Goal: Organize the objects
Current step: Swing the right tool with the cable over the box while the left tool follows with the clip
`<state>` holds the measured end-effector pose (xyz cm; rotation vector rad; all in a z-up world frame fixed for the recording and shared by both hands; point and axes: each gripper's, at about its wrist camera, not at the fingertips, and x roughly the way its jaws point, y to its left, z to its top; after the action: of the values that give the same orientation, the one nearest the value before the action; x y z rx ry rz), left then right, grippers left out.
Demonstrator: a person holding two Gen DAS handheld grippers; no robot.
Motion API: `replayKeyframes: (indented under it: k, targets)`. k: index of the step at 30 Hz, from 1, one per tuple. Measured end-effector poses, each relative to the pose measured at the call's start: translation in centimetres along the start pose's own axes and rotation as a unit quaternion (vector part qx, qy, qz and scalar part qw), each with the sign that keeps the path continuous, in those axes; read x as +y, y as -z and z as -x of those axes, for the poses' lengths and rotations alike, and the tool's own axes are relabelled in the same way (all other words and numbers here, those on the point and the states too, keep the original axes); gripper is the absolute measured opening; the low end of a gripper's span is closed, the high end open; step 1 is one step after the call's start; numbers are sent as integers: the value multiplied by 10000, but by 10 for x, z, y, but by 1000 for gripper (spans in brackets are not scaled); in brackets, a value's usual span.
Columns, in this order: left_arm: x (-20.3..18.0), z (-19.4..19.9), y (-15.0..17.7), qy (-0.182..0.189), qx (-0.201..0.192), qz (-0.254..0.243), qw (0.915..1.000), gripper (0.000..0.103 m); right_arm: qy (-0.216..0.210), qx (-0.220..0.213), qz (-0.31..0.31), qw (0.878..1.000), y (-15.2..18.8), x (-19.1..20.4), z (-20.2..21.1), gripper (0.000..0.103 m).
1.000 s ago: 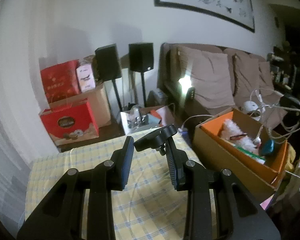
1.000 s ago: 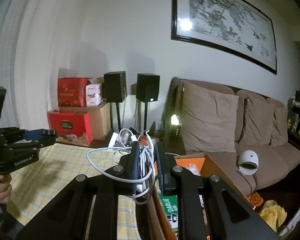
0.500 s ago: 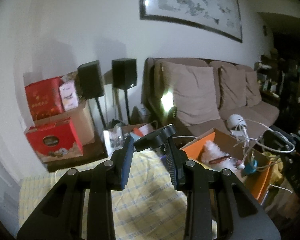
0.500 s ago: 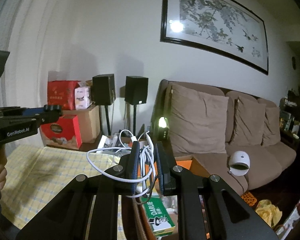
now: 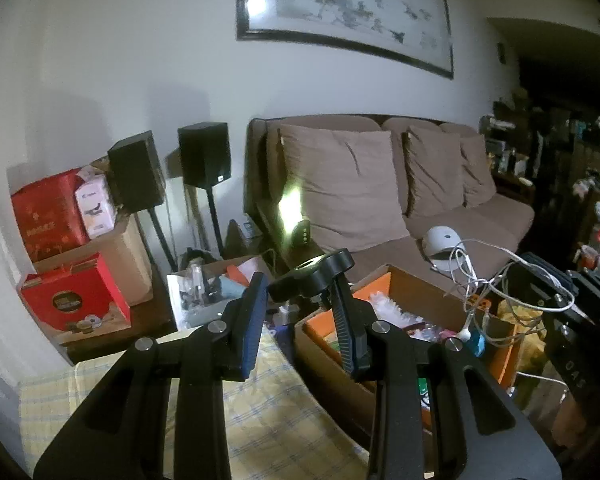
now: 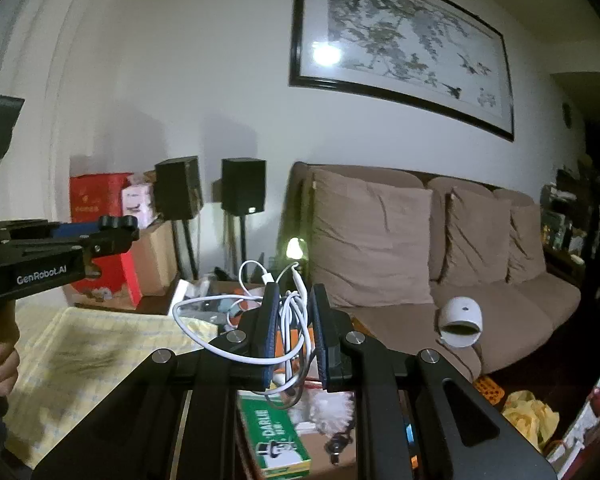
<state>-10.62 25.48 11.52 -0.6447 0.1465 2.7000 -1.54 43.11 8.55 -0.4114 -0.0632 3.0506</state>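
My left gripper hangs above the yellow checked table cloth, shut on a black knobbed bracket that spans its fingertips. It also shows in the right wrist view as the left gripper, with a hand on its handle. My right gripper is shut on a loose bundle of white cable. It hovers over the open cardboard box with an orange lining. From the left, the right gripper shows with the cable dangling over the box.
The box holds a green toothpaste carton and a white fluffy thing. Behind it stands a brown sofa with a white dome-shaped device on the seat. Two black speakers and red gift boxes line the wall.
Both grippers have risen and swung right, so the sofa and picture fill more of each view. The left still carries the bracket, the right the cable over the box.
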Motion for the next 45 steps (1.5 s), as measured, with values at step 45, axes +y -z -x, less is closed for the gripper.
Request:
replayKeyframes:
  k: [45]
  targets:
    - [-78,-120,12,610,612,-152,9961,30,676,722,-598,9933,25,-88,-56,15]
